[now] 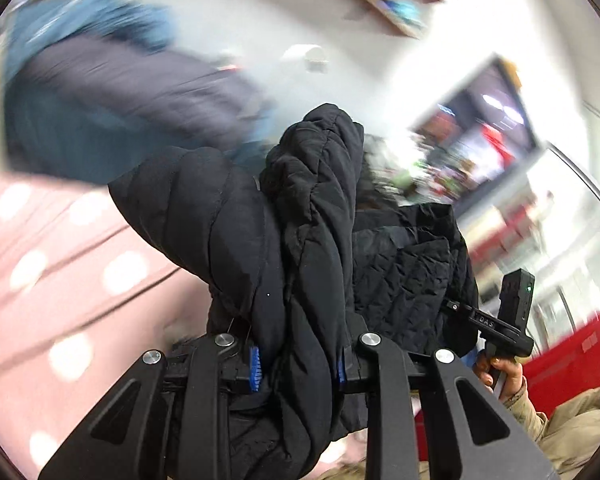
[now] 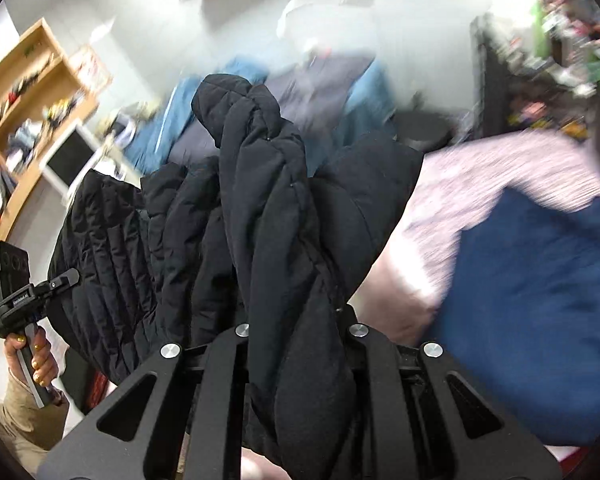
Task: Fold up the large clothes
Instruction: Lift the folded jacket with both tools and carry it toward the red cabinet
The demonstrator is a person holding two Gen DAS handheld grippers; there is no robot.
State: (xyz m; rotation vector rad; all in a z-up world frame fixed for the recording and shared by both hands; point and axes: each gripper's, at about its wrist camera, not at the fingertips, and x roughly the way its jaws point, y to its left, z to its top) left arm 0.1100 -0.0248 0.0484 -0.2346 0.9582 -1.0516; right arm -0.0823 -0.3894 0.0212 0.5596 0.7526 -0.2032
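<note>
A black quilted jacket (image 1: 308, 208) hangs lifted off the bed, stretched between both tools. In the left wrist view my left gripper (image 1: 300, 370) is shut on a thick bunch of it, and a blue pad (image 1: 255, 368) presses into the fabric. To the right a hand (image 1: 500, 376) holds the other tool's handle, whose tips are buried in the cloth. In the right wrist view the same jacket (image 2: 268, 208) fills the middle. My right gripper (image 2: 300, 334) is shut on a twisted fold, its pads hidden by fabric. The hand (image 2: 32, 360) with the left tool shows at far left.
A pink dotted bedcover (image 1: 60, 280) lies below. A heap of blue and dark clothes (image 1: 100, 100) sits behind it. A navy cushion (image 2: 540, 300) lies at the right, a wooden shelf (image 2: 32, 80) stands at the left, and a red box (image 1: 572, 360) is by the bed.
</note>
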